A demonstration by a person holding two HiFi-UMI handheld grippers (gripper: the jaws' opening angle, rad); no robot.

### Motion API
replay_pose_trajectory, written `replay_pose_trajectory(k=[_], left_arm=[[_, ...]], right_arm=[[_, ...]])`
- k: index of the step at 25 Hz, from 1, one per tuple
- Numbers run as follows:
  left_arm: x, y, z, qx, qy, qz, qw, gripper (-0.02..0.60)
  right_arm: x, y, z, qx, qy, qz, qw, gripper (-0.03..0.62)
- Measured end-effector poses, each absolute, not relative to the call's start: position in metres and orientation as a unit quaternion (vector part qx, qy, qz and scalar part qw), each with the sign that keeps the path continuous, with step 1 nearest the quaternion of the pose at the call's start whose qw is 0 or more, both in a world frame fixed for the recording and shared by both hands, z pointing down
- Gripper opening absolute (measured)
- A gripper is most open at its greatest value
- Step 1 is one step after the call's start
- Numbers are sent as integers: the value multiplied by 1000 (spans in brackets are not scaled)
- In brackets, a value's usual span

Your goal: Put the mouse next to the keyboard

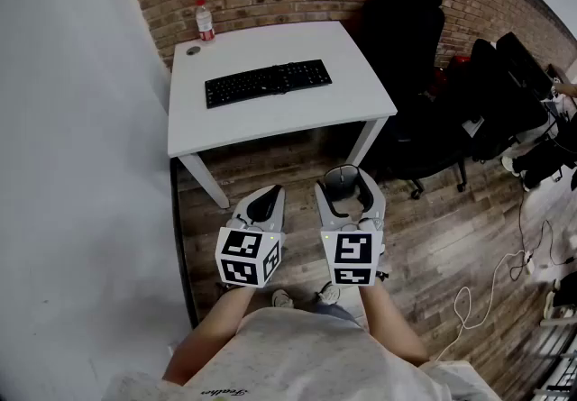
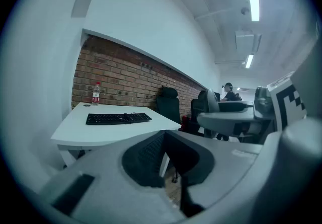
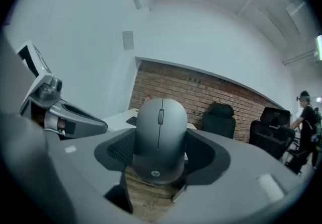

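Head view, L to R:

- Upper left: bottle (image 1: 205, 19) at back edge of white table (image 1: 270, 124). Keyboard (image 1: 267, 82) at table centre.
- Lower centre: left gripper (image 1: 265, 202), jaws together, nothing between them. The left gripper view confirms this.
- Just to its right: right gripper (image 1: 345, 188), jaws spread wide and clamped on the mouse (image 1: 343, 181). In the right gripper view the grey mouse (image 3: 160, 137) sits between the pads, scroll wheel up.
- Mouse pos.: over wood floor (image 1: 451, 237), below the table edge in frame, well apart from keyboard.
- Right: black office chairs (image 1: 410, 39).
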State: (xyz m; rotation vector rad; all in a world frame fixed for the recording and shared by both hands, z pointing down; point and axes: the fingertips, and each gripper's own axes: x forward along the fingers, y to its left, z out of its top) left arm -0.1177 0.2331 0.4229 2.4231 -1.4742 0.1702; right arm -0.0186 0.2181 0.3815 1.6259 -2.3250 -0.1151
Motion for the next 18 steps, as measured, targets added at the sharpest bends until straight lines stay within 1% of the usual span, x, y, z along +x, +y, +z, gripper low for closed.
replay_pose_trajectory(k=[18], left_arm=[[-122, 204, 417, 858, -489, 50, 149, -8]], right_arm=[[-26, 197, 386, 580, -797, -46, 159, 313]])
